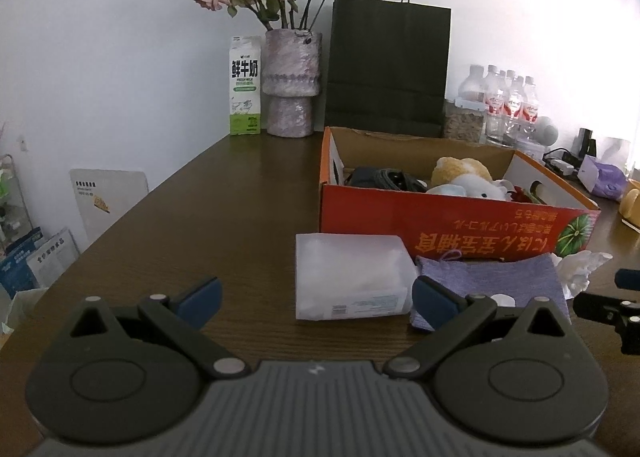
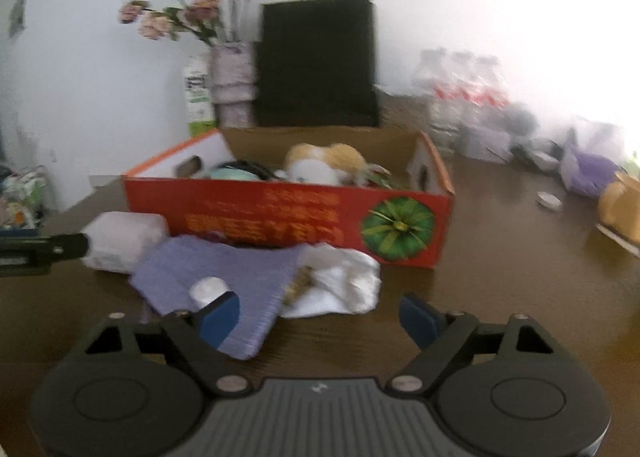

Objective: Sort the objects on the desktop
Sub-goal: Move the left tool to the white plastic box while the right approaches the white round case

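Purple cloth waits before the red box

Purple cloth (image 2: 224, 281) lies on the bench (image 1: 208, 217) just in front of the red box (image 1: 452, 225), between a white pack (image 1: 352, 277) and crumpled tissue (image 2: 344, 285). Left gripper (image 1: 316, 297) and right gripper (image 2: 320, 317) both spread, empty.

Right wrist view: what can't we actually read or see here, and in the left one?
- Right wrist view: motion blur; print on the red box unreadable.
- Both views: box contents under the plush toy hidden by the front wall.
- Left wrist view: right gripper cut by the frame edge.
- Left wrist view: label on the white pack too small.
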The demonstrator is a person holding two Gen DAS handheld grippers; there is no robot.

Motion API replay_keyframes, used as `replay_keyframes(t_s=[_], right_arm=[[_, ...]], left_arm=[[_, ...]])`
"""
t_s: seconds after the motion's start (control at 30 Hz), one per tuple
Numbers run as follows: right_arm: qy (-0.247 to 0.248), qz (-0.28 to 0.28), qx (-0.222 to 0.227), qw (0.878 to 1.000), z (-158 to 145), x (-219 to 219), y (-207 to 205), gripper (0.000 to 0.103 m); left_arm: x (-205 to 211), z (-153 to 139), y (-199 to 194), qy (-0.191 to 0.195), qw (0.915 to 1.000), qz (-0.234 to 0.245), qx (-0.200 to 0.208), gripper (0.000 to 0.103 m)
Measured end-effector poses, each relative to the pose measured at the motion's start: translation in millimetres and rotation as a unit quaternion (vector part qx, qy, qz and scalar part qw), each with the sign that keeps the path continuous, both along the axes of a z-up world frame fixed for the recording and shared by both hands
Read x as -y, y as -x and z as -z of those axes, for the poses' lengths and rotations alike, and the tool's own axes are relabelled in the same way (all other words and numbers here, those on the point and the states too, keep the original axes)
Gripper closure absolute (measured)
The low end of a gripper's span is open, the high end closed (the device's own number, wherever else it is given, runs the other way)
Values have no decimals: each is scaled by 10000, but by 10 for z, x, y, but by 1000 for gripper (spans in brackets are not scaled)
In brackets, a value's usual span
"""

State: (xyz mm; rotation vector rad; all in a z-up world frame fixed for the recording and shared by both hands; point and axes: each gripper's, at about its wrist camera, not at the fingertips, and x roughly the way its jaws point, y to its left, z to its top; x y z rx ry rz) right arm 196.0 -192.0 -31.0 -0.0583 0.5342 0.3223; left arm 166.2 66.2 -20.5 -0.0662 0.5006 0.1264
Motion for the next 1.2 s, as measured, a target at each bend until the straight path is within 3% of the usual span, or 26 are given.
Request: replay_keyframes(t_s=[0.13, 0.23, 0.33, 0.47, 0.7, 0.73, 0.77, 0.9, 1.2], right_arm=[[45, -323, 189, 9993, -99, -210, 34, 22], [99, -577, 244, 9980, -130, -381, 18, 34], [255, -754, 165, 9967, -79, -561, -60, 38], [421, -853, -125, 9954, 42, -711, -213, 56], [612, -828, -309, 9942, 190, -793, -325, 58], [635, -867, -316, 9937, 198, -803, -324, 64], [628, -944, -355, 9929, 206, -810, -329, 77], [740, -1040, -271, 9914, 203, -840, -289, 76], [466, -827, -65, 9955, 21, -626, -268, 77]], left_arm=[[-38, -10, 31, -7, 10000, -24, 17, 0], [-75, -19, 49, -3, 10000, -44, 30, 0], [-123, -20, 66, 7, 10000, -88, 33, 0], [-197, -14, 94, 41, 9999, -130, 28, 0], [-279, 21, 87, 131, 9998, -140, -16, 0], [-281, 27, 80, 136, 9998, -133, -25, 0], [-280, 33, 74, 140, 9998, -127, -34, 0], [-267, 45, 61, 145, 9998, -107, -49, 0], [-131, -16, -35, 68, 9999, -60, -60, 0]])
